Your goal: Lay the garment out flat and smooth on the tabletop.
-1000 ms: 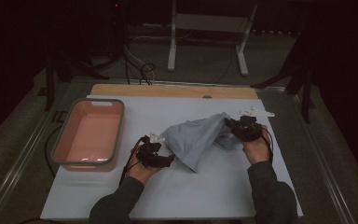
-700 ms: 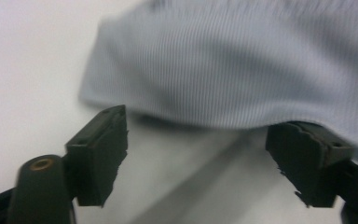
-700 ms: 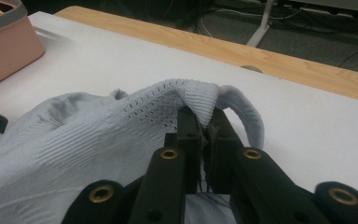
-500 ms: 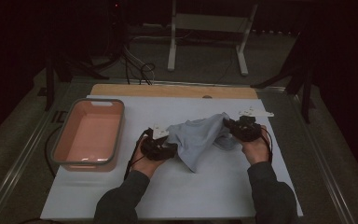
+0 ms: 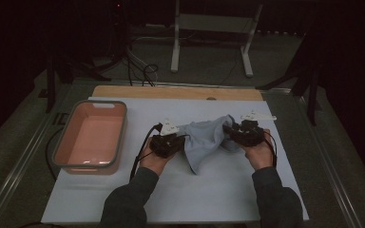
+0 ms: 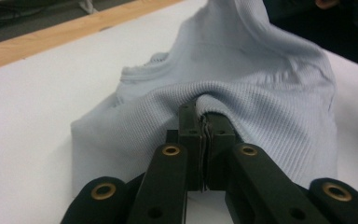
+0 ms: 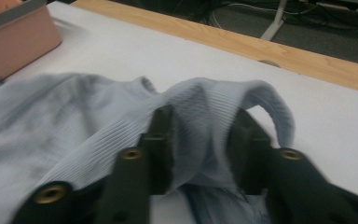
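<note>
A pale blue ribbed cloth (image 5: 204, 137) lies bunched on the white table top between my two grippers. My left gripper (image 5: 178, 140) is at the cloth's left edge. In the left gripper view its jaws are pressed together on a raised fold of the cloth (image 6: 242, 70), and the left gripper (image 6: 204, 116) is shut on it. My right gripper (image 5: 230, 133) is at the cloth's right end. In the right gripper view the right gripper (image 7: 200, 121) has its jaws apart, with a band of the cloth (image 7: 74, 126) draped loosely between them.
A pink tub (image 5: 59, 142) with a grey rim stands at the left of the table, also seen as the pink tub (image 7: 14, 42) in the right gripper view. A wooden strip (image 5: 176, 92) runs along the table's far edge. Cables and a stand's legs lie on the floor beyond.
My left gripper has moved right and away from me along the cloth's left edge, pushing the cloth into a narrower bunch. The right gripper has stayed nearly in place.
</note>
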A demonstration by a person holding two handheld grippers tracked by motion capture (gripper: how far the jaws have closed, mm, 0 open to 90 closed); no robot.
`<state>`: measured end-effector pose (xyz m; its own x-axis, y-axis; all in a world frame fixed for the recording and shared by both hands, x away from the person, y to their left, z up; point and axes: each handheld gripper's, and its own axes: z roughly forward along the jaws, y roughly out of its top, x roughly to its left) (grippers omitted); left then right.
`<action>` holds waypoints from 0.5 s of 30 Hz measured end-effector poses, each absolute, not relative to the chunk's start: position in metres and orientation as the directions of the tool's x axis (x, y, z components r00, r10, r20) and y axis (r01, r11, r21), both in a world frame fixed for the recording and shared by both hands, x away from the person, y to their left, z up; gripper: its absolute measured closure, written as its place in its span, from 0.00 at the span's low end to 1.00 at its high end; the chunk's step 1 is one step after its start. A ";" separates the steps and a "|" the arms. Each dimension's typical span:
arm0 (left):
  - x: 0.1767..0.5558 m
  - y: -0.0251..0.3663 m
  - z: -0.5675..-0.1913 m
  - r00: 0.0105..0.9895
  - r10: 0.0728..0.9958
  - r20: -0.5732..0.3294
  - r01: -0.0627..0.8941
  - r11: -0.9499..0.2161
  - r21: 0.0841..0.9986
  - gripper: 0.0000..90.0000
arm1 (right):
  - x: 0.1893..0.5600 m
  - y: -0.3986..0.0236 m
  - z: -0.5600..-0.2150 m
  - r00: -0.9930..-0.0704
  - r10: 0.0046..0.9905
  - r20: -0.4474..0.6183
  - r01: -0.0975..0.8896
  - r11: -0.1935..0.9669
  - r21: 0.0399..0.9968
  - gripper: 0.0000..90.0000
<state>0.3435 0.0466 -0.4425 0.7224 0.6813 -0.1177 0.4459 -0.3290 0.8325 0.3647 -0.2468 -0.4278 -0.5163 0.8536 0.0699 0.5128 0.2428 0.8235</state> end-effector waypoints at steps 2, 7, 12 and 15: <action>0.345 0.049 -0.441 0.713 0.689 -0.129 0.453 -0.313 0.835 0.99 | 0.360 -0.244 -0.426 -0.531 0.846 0.052 0.502 0.264 0.824 0.64; 0.351 0.061 -0.435 0.666 0.726 -0.172 0.486 -0.247 0.838 0.99 | 0.342 -0.232 -0.421 -0.577 0.816 0.034 0.469 0.297 0.832 0.52; 0.355 0.069 -0.434 0.641 0.743 -0.192 0.503 -0.218 0.836 0.99 | 0.331 -0.224 -0.422 -0.597 0.801 0.029 0.454 0.308 0.836 0.48; 0.357 0.075 -0.433 0.625 0.754 -0.203 0.512 -0.200 0.835 0.99 | 0.320 -0.216 -0.422 -0.624 0.781 0.025 0.429 0.316 0.846 0.45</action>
<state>0.3573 0.0746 -0.4333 0.6247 0.7540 -0.2031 0.5125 -0.1996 0.8352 0.3203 -0.2157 -0.4221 -0.6237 0.7813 0.0248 0.4290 0.3156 0.8464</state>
